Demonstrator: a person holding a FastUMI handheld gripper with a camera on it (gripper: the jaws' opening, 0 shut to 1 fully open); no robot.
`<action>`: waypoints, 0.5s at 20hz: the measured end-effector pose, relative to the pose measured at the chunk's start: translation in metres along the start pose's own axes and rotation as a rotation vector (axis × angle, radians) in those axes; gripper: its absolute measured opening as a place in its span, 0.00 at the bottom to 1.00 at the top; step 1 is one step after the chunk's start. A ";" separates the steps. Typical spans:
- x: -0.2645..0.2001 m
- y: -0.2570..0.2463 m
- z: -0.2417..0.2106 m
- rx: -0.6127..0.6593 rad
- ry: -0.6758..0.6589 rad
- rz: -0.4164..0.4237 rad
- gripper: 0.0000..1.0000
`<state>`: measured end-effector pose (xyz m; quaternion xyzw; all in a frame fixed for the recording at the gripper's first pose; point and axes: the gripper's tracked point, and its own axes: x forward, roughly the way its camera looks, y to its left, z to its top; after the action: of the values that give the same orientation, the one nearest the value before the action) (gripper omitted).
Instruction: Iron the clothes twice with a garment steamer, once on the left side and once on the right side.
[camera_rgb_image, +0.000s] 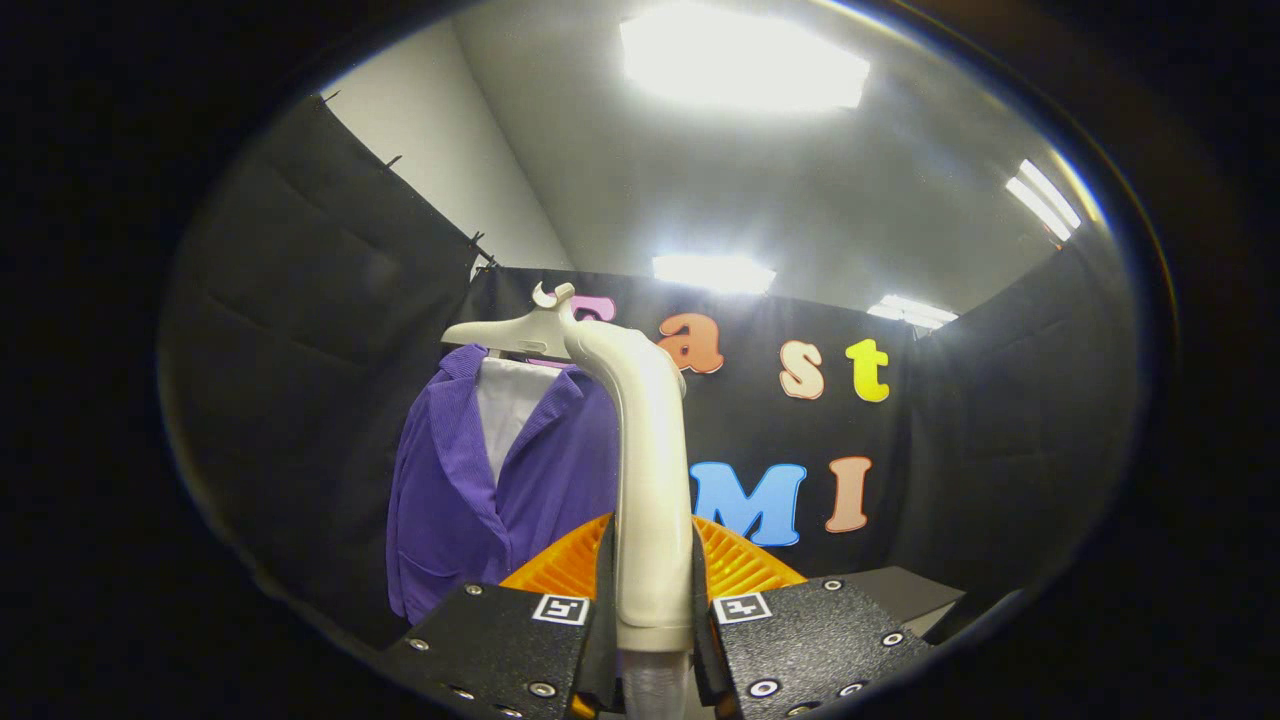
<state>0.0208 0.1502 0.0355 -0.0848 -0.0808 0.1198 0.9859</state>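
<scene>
My tool (652, 610) grips the garment steamer's handle (650, 480), both fingers pressing it. Its head reaches the purple jacket (470, 490) hanging at eleven o'clock. Black cloth walls (300, 300), lit ceiling panels (740, 60) overhead.

Gripper (652, 600) fingers clamp both sides of steamer handle (650, 480), upright. Steamer head (505, 333) points left, above purple jacket (480, 490) hanging just beyond; touching or not, can't tell.
</scene>
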 end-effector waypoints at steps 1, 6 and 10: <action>0.003 0.004 0.001 -0.014 -0.009 -0.006 0.30; 0.022 0.020 -0.007 -0.070 -0.047 -0.043 0.30; 0.038 0.029 -0.015 -0.079 -0.048 -0.069 0.31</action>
<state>0.0535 0.1856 0.0203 -0.1180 -0.1120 0.0846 0.9830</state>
